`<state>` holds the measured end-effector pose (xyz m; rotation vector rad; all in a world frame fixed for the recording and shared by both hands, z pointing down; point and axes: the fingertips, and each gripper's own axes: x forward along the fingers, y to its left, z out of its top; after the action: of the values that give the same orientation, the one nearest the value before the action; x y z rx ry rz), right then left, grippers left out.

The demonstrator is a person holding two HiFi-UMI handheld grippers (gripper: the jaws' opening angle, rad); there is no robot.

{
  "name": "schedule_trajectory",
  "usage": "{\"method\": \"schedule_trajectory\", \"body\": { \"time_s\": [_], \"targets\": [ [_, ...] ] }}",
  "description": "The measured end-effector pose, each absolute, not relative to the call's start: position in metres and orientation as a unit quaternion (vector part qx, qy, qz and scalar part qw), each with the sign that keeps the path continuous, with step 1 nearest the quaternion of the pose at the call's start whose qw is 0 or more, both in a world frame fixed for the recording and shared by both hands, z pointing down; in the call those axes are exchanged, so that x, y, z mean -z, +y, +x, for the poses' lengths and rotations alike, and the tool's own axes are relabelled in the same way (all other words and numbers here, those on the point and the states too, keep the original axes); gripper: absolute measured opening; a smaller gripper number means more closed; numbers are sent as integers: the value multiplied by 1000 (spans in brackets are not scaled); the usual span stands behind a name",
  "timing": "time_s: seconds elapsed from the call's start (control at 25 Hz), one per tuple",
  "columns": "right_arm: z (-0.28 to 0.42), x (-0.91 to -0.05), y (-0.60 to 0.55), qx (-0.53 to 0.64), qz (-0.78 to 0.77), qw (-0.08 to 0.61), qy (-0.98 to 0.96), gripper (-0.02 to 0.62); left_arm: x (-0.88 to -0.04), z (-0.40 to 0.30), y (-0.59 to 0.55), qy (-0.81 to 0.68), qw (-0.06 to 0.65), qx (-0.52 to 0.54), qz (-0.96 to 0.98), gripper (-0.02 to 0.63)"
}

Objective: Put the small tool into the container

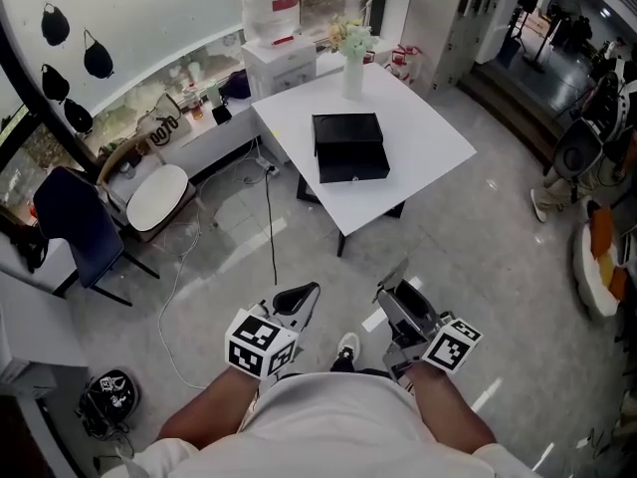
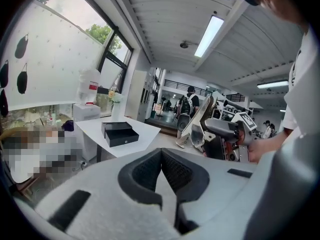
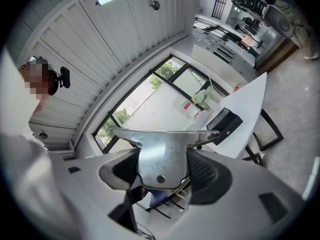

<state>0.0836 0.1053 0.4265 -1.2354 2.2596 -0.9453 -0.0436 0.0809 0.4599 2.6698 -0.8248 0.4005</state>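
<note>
A black container with its drawer pulled out lies on the white table ahead of me; it also shows as the black container and the black container. My right gripper is held near my body, well short of the table, shut on the small tool. That small tool is a flat steel blade with a wide top edge, pinched between the pads. My left gripper is beside it with its jaws together and nothing in them; in its own view my left gripper sees the right gripper.
A white vase with flowers stands at the table's far edge. A dark chair and a white round stool stand to the left, and a cable trails across the grey floor. A white cabinet is behind the table.
</note>
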Motion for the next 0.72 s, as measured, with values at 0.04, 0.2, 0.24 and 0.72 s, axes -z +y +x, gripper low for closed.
{"method": "schedule_trajectory", "body": {
  "time_s": [0.04, 0.2, 0.24, 0.72],
  "targets": [
    [90, -425, 98, 338, -438, 199, 809, 288, -458, -37, 74, -291, 157, -139, 934, 8],
    [110, -427, 71, 344, -421, 194, 816, 288, -458, -13, 54, -301, 157, -142, 930, 8],
    [115, -429, 66, 347, -418, 192, 817, 288, -459, -8, 50, -304, 159, -144, 928, 8],
    [161, -444, 23, 370, -390, 182, 823, 288, -468, 43, 16, -327, 165, -166, 916, 8]
  ]
}}
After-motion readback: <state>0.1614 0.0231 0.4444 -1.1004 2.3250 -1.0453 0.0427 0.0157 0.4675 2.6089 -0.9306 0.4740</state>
